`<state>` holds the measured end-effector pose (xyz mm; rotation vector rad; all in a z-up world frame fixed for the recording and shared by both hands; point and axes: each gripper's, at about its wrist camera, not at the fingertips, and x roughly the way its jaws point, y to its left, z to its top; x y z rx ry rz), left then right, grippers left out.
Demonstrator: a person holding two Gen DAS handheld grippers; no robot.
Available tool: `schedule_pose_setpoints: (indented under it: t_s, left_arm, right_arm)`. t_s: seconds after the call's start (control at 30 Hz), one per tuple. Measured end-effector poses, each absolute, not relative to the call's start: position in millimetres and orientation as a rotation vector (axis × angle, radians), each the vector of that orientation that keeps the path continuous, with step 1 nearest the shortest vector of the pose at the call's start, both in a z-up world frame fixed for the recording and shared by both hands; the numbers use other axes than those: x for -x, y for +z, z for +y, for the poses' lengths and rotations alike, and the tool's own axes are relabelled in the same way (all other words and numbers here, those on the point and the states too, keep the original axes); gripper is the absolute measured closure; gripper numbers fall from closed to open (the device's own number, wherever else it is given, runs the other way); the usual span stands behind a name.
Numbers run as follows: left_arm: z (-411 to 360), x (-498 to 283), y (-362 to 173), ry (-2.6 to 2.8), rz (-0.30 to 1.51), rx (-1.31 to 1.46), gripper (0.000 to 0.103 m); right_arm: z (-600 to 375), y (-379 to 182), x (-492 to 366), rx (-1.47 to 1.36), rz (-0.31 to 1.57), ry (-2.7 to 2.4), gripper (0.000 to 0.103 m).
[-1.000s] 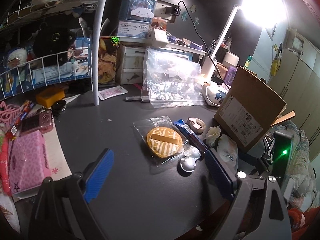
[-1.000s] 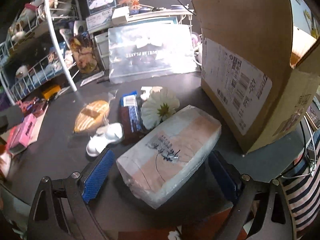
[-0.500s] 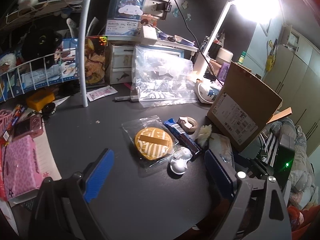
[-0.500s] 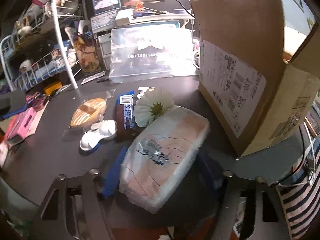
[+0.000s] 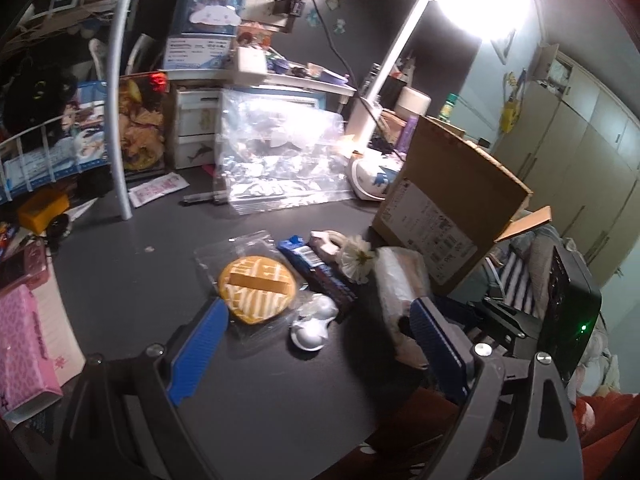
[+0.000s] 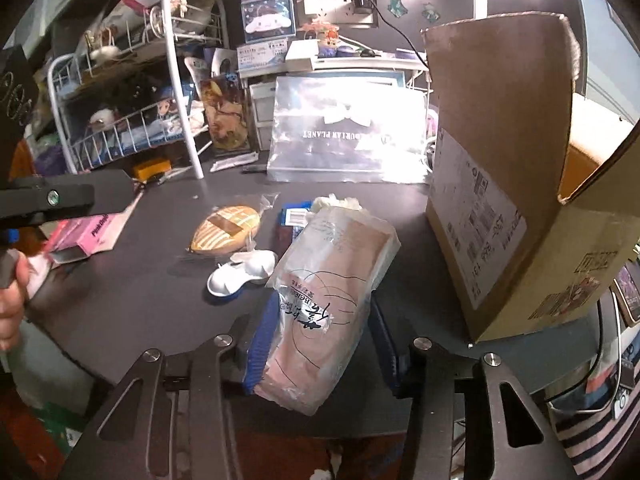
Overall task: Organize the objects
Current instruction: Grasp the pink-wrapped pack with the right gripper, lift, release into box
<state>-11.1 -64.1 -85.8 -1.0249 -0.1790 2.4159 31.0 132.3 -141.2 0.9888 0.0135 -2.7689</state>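
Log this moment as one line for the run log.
right claw: shut on tissue pack, lifted | left claw: open, empty, above wrapped cookie | cardboard box: open, right of pack

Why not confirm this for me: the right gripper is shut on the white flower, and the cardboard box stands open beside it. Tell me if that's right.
Not quite. The right gripper is shut on the pink tissue pack, not the white flower, which lies loose on the desk behind the pack. The right wrist view shows the pack squeezed between the blue pads. The cardboard box does stand open beside it.
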Motion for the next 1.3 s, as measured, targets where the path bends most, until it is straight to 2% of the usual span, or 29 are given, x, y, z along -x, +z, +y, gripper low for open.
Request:
schedule_pose_setpoints:
  t_s: [0.1, 0.33, 0.4, 0.43, 0.5, 0.57, 0.6, 0.7, 0.97, 1.3]
  left_arm:
    - [-61, 17, -85, 2.353, -0.2, 1.03, 0.012]
    - [-65, 30, -83, 2.305, -0.241, 1.052, 0.015]
    - [-69, 33, -81, 2.272, -0.275, 1.049, 0.031]
    - [-72, 35, -80, 2.254, -0.293, 1.052, 0.036]
    - [-76, 38, -76, 2.24, -0.311, 1.061, 0.054]
    - [-79, 40, -71, 2.243, -0.321, 1.069, 0.065]
    - [-81, 41, -68, 2.246, -0.325, 1.067, 0.071]
    - [-85, 42, -58, 2.255, -0.357, 1.057, 0.077]
    - [-71, 49, -23, 2.279, -0.346, 1.013, 0.079]
    - [3, 67, 33, 2.27, -0.243, 0.954, 0.079]
  right_arm:
    - [128, -135, -30, -0.951, 0.032, -2.708, 0.073]
    - [104, -108, -19, -0.847, 0.117, -2.519, 0.073]
    - [96, -101, -14, -0.829, 0.127, -2.452, 0.073]
    - [91, -96, -12, -0.814, 0.151, -2.422, 0.073]
    - [83, -89, -11, -0.789, 0.195, -2.377, 0.073]
    - [76, -81, -7, -0.774, 0.222, -2.332, 0.073]
    - [74, -77, -5, -0.773, 0.226, -2.309, 0.073]
    - [72, -67, 1, -0.773, 0.231, -2.27, 0.073]
    - [80, -36, 5, -0.741, 0.253, -2.267, 0.073]
    - [133, 17, 11, -0.698, 0.269, -2.339, 0.073]
